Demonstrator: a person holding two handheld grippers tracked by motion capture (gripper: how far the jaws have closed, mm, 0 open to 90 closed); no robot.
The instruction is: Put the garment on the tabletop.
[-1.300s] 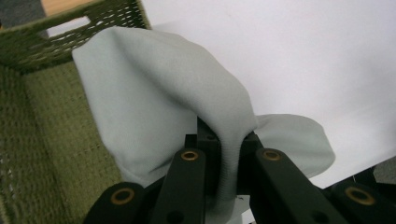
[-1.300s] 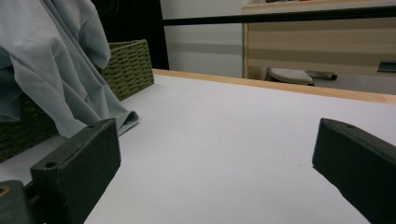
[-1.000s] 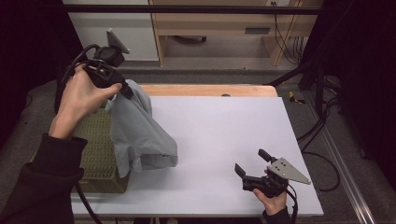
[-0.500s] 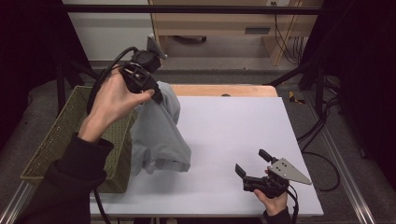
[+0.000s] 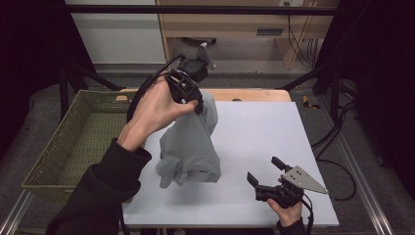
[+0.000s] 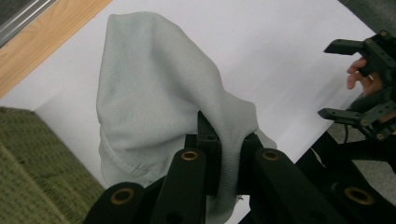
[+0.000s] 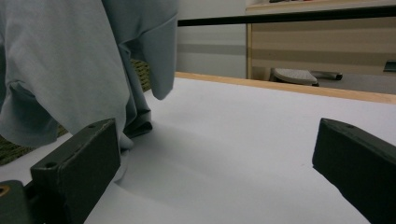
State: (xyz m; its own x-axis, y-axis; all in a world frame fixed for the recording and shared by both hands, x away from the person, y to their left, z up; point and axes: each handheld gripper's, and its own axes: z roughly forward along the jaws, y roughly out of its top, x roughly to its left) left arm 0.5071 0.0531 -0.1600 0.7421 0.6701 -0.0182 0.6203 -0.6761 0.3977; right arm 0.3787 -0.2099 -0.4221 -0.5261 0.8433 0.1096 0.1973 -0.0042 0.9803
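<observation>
My left gripper (image 5: 195,102) pinches grey garment (image 5: 188,147), lifted w/ hem brushing table (image 5: 274,132); right gripper (image 5: 266,178) spread, waiting nearby.

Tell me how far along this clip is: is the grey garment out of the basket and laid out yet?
Done: the grey garment is out of the woven basket, whose visible inside looks bare. In hand: the left tool is shut on a fold of it and holds it up, its lower end touching the white table. Left: laying it flat; the right tool rests open by the table's near edge, holding nothing.
</observation>
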